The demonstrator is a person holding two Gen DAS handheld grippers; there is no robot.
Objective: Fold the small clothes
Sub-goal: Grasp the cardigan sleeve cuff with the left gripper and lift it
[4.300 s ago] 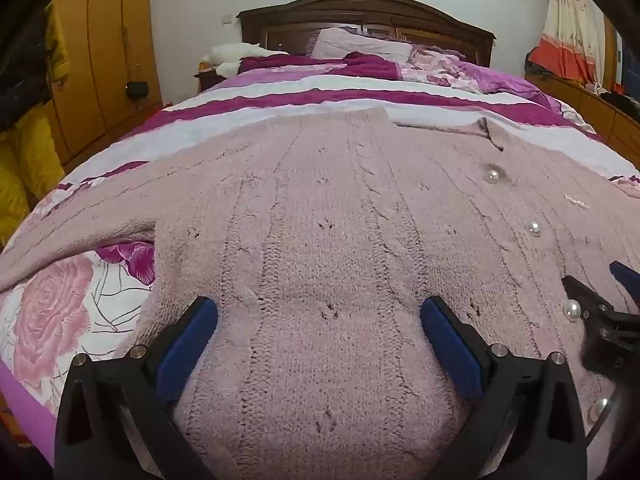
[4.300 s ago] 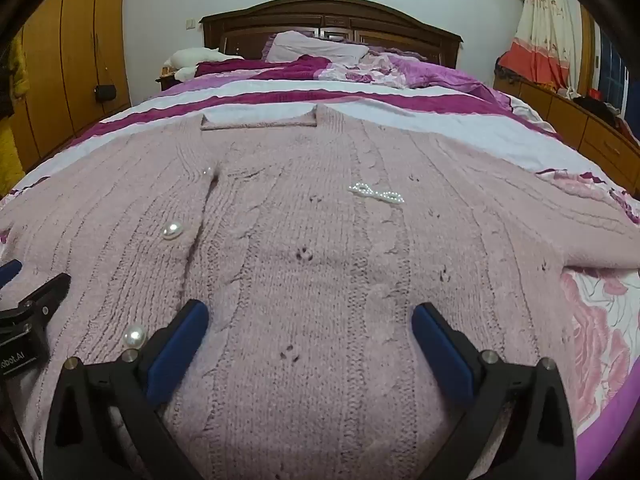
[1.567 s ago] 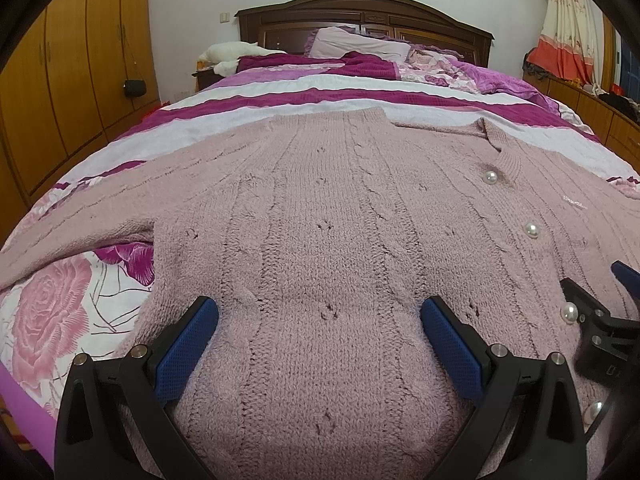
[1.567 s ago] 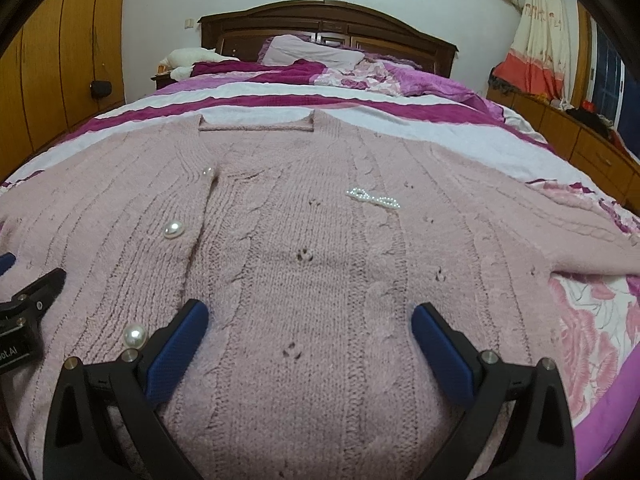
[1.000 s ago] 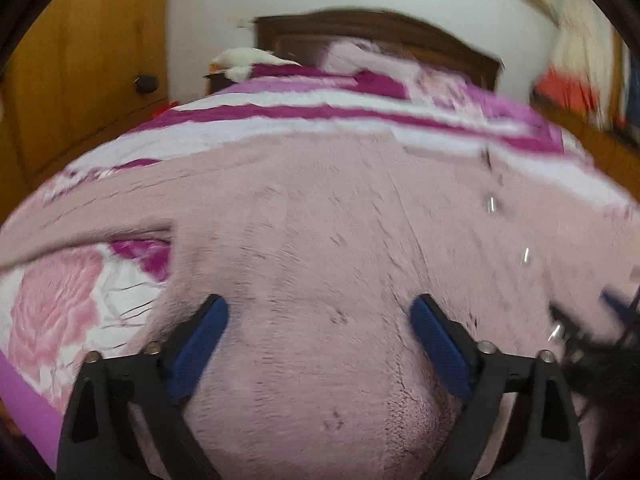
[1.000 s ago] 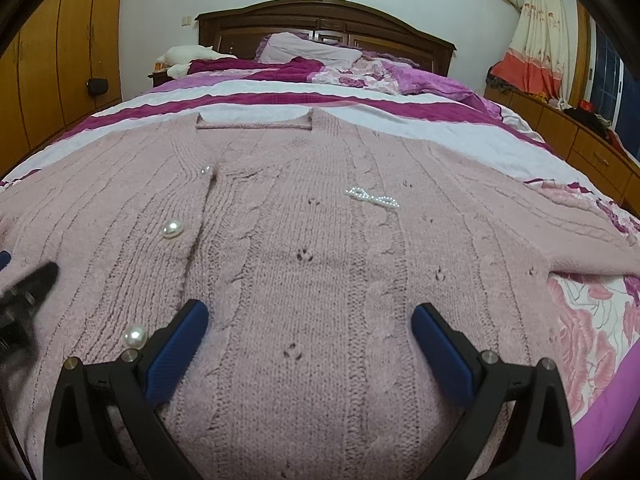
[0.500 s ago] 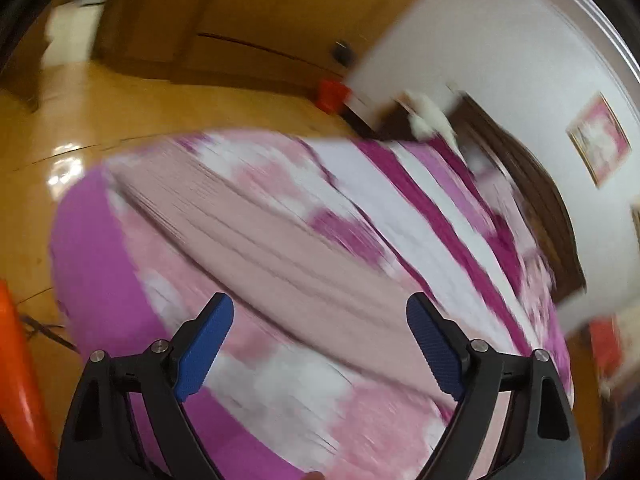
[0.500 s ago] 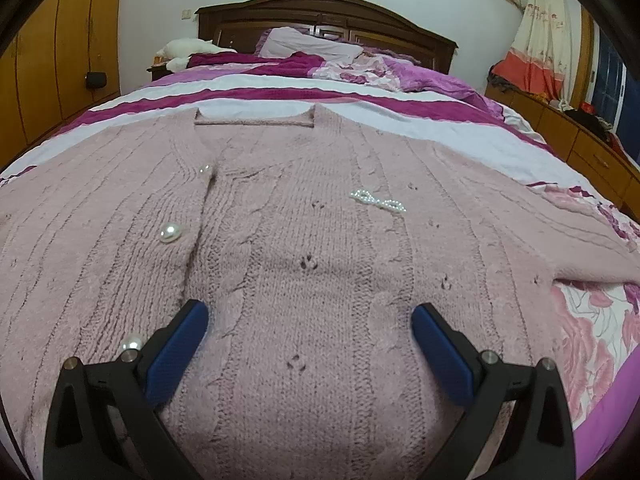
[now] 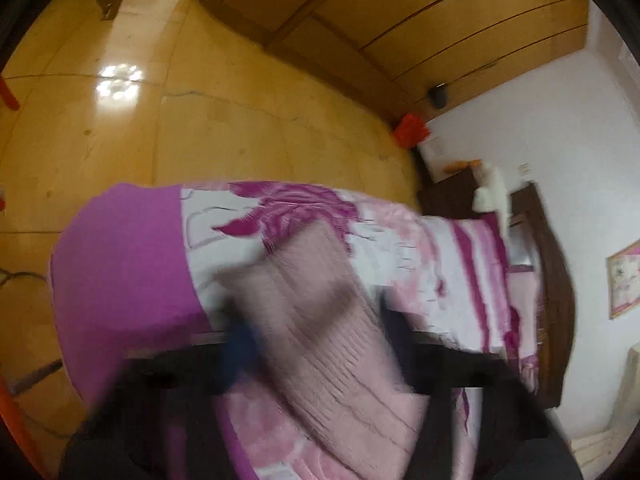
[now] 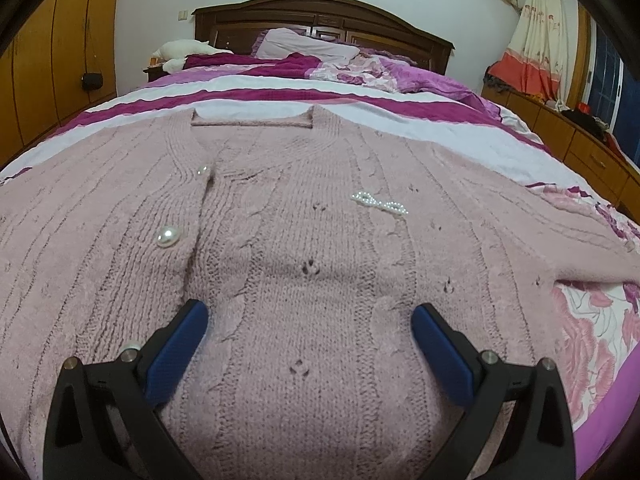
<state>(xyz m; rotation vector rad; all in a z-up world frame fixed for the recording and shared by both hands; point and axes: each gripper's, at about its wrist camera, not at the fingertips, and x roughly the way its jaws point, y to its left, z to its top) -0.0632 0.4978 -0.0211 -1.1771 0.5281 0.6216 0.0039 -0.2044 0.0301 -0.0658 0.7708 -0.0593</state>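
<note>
A dusty-pink cable-knit cardigan with pearl buttons (image 10: 304,240) lies flat, front up, on the bed with a pink-and-magenta floral and striped cover (image 10: 500,144). Its long axis runs from the hem, nearest the camera, up to the V-neck, which points at the dark wooden headboard (image 10: 324,16). One sleeve reaches out to the right across the floral print. A round pearl button (image 10: 168,237) sits on the placket, and a small beaded bow (image 10: 379,202) lies on the chest.

The right gripper (image 10: 308,334) hovers low over the lower front panel, its blue-padded fingers (image 10: 176,346) spread wide, with nothing between them.

The left wrist view is heavily blurred. The left gripper (image 9: 316,344) is over the pink knit sleeve (image 9: 316,320), which runs diagonally toward the bed's purple corner, above a glossy yellow floor (image 9: 224,120). Its fingers are smeared, so I cannot tell whether they grip.
</note>
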